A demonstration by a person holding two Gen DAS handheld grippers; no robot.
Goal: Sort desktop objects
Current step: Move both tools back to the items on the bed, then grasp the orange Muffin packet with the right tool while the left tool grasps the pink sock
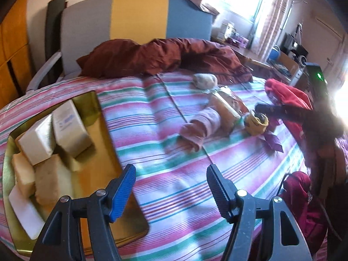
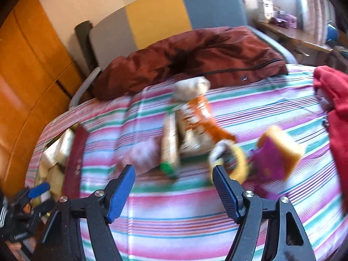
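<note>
Hovering over bed, both claws wide, empty.
Right claw (image 2: 174, 181) nearer pile; yellow cup (image 2: 236, 163) just ahead-right; left claw (image 1: 171, 181) beside tray (image 1: 113, 152).

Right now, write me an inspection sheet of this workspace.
Surface: striped bedsheet, creased.
Job's things: gold tray holding pale boxes and blocks; pink roll, snack packet, yellow tape roll, purple-faced sponge loose on the sheet.
Clutter: maroon duvet, red garment.
Grippers: left gripper open, empty; right gripper open, empty.
Cables: nothing seen.
Surroundings: colour-block headboard, wooden wardrobe, desk by window.
</note>
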